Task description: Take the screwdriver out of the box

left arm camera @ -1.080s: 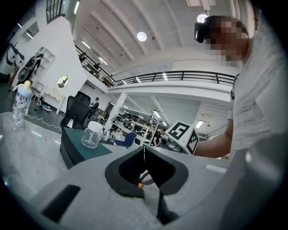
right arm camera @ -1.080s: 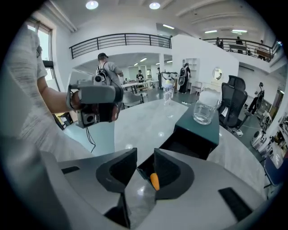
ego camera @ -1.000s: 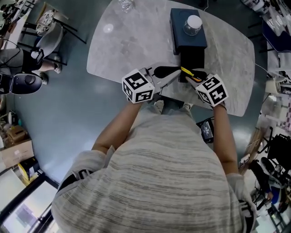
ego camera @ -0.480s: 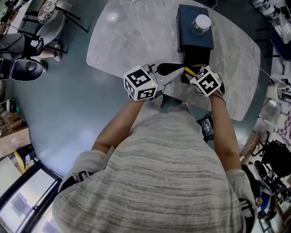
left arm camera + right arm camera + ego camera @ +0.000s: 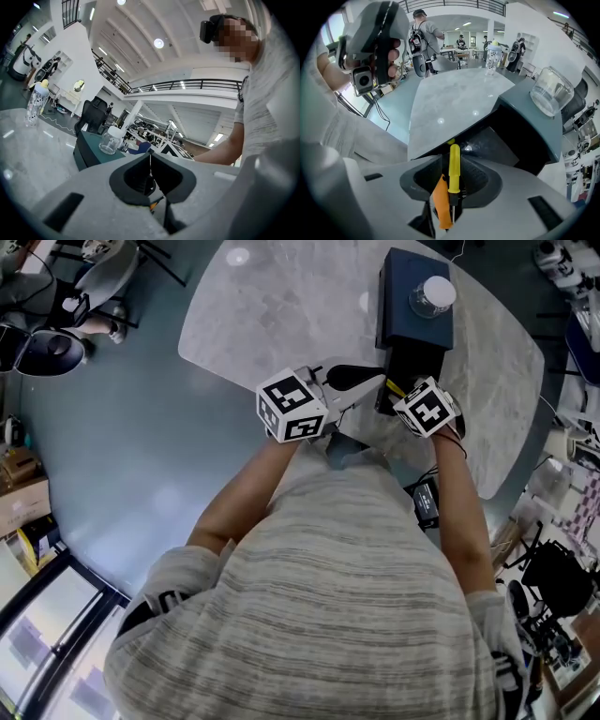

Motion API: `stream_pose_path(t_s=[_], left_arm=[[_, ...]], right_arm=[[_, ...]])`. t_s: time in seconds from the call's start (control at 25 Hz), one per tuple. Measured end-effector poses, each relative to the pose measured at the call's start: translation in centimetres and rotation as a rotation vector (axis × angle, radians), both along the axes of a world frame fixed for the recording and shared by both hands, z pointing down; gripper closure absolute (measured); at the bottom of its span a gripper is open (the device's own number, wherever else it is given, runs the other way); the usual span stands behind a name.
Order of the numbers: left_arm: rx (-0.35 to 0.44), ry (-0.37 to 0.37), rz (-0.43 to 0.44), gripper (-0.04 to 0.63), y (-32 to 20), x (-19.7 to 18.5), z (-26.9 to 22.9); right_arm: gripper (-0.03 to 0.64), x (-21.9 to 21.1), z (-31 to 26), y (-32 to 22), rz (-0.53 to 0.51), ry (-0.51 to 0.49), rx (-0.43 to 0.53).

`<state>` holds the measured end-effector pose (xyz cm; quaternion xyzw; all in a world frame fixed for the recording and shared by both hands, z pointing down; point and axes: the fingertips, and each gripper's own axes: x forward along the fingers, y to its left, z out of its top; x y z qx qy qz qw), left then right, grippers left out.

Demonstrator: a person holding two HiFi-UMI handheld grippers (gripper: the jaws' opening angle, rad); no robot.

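A dark blue box (image 5: 412, 306) stands on the marble table (image 5: 281, 315), its black open front (image 5: 511, 140) facing me. The yellow screwdriver (image 5: 453, 168) is clamped upright between the jaws of my right gripper (image 5: 452, 161), and an orange piece (image 5: 440, 201) lies against it. From the head view the right gripper (image 5: 401, 397) points steeply down just in front of the box opening, the yellow screwdriver handle (image 5: 395, 388) showing beside its marker cube. My left gripper (image 5: 378, 383) reaches in level from the left, shut with nothing in it (image 5: 150, 157).
A glass jar (image 5: 431, 294) sits on top of the box (image 5: 93, 150). A clear bottle (image 5: 492, 56) stands at the table's far edge. Chairs and people fill the room behind. Cables and gear lie on the floor right of the table.
My right gripper has sunk lower and tipped further downward with the screwdriver in it. The left gripper has slid a little toward the box.
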<state>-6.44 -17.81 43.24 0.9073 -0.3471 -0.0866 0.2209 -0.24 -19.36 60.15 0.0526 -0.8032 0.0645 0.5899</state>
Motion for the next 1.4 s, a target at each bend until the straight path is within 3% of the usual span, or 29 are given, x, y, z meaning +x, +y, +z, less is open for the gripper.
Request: stream_pose_path(t_s=[0.56, 0.88, 1.4], left_arm=[[-0.017, 0.032, -0.026, 0.578, -1.6, -0.8, 0.6], [-0.021, 0.035, -0.044, 0.578, -1.3, -1.1, 0.6], [-0.006, 0.036, -0.056, 0.578, -1.0, -1.5, 0.0]], right_arm=[[0.515, 0.0, 1.7, -0.4, 0.001, 0.070, -0.047], [0.525, 0.3, 2.2, 0.0, -0.022, 0.127, -0.018], [0.540, 0.0, 1.1, -0.8, 0.025, 0.098, -0.003]])
